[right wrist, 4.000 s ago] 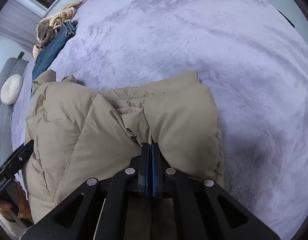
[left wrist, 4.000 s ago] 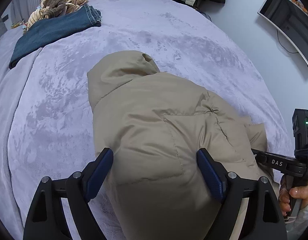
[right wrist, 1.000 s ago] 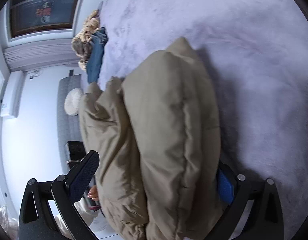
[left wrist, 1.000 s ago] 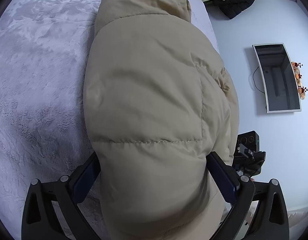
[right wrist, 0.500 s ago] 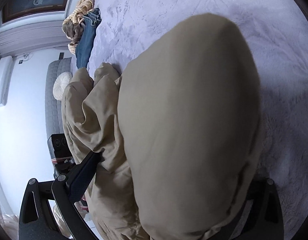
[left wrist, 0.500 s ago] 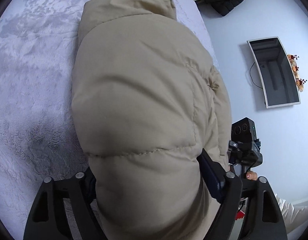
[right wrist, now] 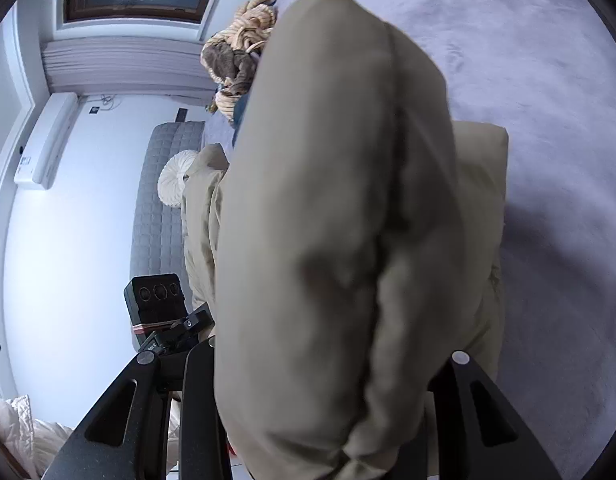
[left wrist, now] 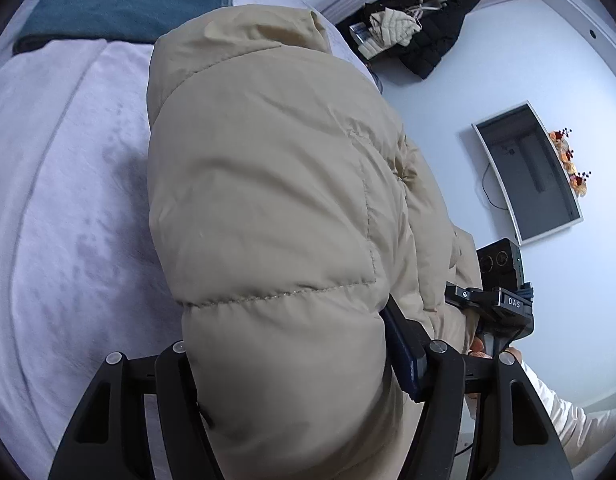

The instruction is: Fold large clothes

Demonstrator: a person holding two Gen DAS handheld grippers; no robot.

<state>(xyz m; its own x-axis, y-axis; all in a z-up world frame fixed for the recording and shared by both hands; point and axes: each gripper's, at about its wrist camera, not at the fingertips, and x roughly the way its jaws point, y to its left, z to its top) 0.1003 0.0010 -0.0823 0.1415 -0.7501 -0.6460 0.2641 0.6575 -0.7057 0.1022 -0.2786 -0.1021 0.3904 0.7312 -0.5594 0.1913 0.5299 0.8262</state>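
Observation:
A tan puffer jacket, folded into a thick bundle, fills both views; it also shows in the right wrist view. My left gripper is clamped around the near end of the bundle, its jaws pressed into the padding. My right gripper grips the bundle's other side the same way, with its fingertips hidden by fabric. The bundle is lifted off the lavender bed cover and tilted. The right gripper's body shows at the right of the left wrist view.
Folded blue jeans and a beige-brown knit pile lie at the bed's far end. A wall TV and dark clothes are to the right. A grey headboard with a white round cushion is to the left.
Both grippers have squeezed tighter on the folded jacket and raised it off the bed, tilting it up. The jeans have come into the left view.

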